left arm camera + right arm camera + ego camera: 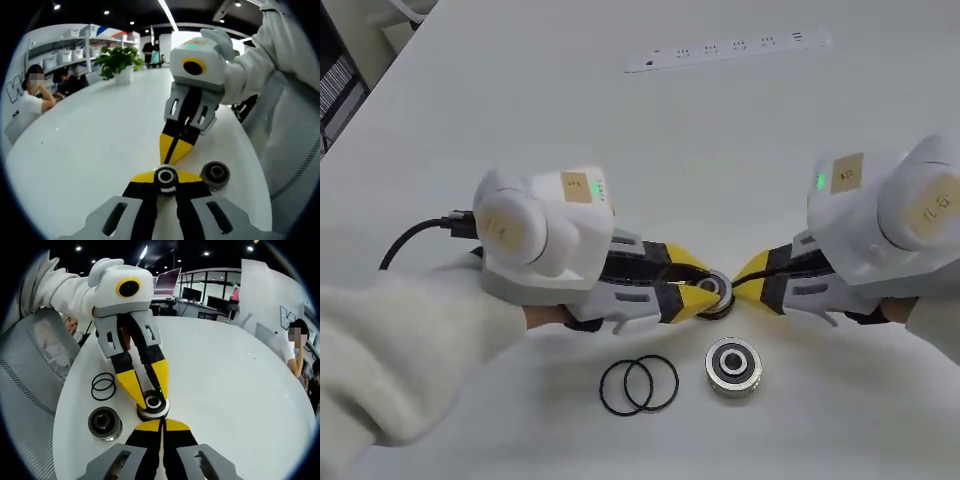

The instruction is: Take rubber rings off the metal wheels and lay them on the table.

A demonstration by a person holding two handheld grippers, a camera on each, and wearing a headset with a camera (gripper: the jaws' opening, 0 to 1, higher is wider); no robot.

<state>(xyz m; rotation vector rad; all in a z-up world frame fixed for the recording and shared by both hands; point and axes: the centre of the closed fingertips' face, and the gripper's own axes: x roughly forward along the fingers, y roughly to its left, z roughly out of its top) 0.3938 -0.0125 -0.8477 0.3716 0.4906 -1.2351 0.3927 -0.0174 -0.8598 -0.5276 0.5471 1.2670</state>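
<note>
My left gripper (705,290) is shut on a metal wheel (715,291) that rests on the white table (720,150). In the left gripper view its jaws (166,176) clamp the wheel (166,179) from both sides. My right gripper (740,278) comes in from the right, jaws shut, with its tips (161,421) touching that wheel's rim (154,407). I cannot tell whether they pinch a rubber ring. A second wheel (733,365) with a dark rim stands free nearby. Two black rubber rings (638,384) lie overlapping on the table beside it.
A white power strip (728,50) lies at the far side of the table. A black cable (415,238) trails from the left gripper. A potted plant (119,62) stands far down the table, and a mesh chair (30,370) is beside the table edge.
</note>
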